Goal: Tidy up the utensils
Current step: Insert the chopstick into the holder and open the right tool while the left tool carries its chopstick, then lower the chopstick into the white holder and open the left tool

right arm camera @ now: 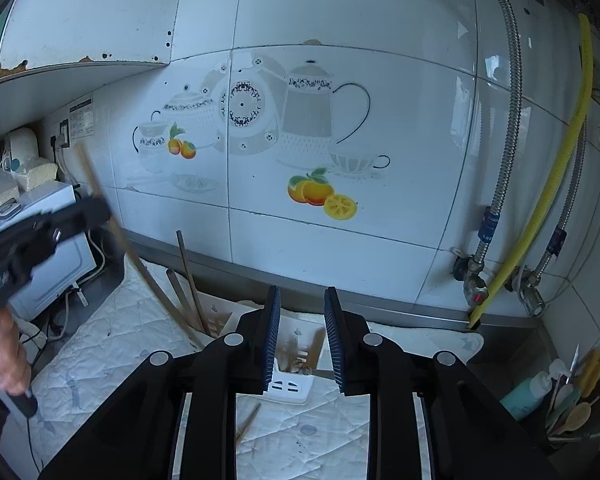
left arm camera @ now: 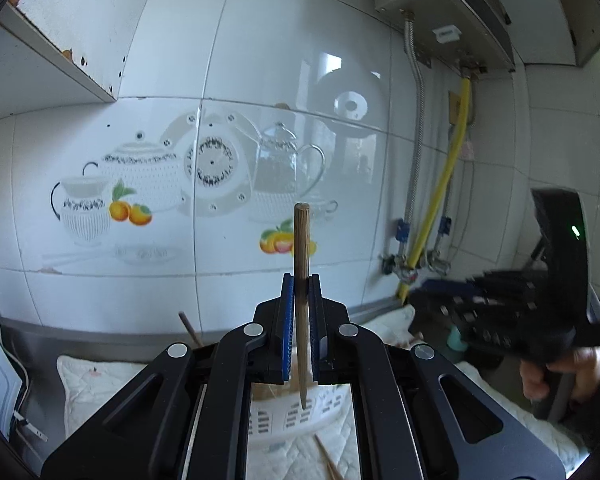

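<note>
**Q:** Nearest the lens, what does the left gripper (left arm camera: pixel 300 312) hold?

**R:** Blue pads pinch one wooden chopstick (left arm camera: pixel 302 248) upright, tip down over the white holder (left arm camera: pixel 284 416); likely poised so it can drop in point-first.

**Q:** And the right gripper (right arm camera: pixel 302 336)?

**R:** Its jaws stand apart, gripping nothing, above the holder (right arm camera: pixel 288 384); probably freed for another pick. Other chopsticks (right arm camera: pixel 192 284) already lean inside; a stray one (right arm camera: pixel 248 422) lies on the quilted mat (right arm camera: pixel 112 340).
</note>
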`<state>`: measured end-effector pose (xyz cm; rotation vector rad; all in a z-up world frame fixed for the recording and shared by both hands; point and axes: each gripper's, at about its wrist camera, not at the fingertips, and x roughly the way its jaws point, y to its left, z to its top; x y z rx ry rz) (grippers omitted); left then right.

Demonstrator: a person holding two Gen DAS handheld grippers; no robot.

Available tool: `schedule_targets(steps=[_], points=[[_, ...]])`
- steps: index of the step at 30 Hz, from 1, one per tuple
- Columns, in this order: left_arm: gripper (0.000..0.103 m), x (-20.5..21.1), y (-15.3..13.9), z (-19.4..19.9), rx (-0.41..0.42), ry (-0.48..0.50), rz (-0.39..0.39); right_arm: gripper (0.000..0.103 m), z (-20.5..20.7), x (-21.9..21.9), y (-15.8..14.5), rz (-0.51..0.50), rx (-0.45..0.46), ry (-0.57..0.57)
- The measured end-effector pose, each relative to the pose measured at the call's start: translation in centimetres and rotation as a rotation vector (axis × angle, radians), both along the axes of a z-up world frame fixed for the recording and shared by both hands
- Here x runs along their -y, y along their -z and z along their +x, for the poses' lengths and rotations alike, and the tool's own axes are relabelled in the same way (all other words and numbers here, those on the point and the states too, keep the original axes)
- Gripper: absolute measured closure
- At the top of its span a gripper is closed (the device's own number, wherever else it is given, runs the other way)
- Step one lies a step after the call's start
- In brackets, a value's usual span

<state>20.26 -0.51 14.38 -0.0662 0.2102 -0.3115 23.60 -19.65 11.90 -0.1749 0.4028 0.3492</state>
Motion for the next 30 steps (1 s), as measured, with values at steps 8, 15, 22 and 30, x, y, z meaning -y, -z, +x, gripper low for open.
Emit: schedule_targets(steps=[8,15,22,30], points=[[0.098,0.2,0.0,3.5,0.010,-0.092,0.047,0.080,-0.6,0.9,1.0,0.022,0.002,-0.012],[0.098,-0.2,2.6,5.8,-0.064,-0.120,0.079,0.077,-1.9,1.1,2.3,0.034,0.003,-0.037],[0.097,-0.9,4.8,7.1,-0.150,-0.120,0.076,0.071,-4.1,0.8,4.3,0.060,-0.012,-0.069],[0.086,-1.4,4.8,6.4,-0.164,-0.133,0.065,0.070,-8.3,0.3,9.9,0.086,-0.087,-0.075]])
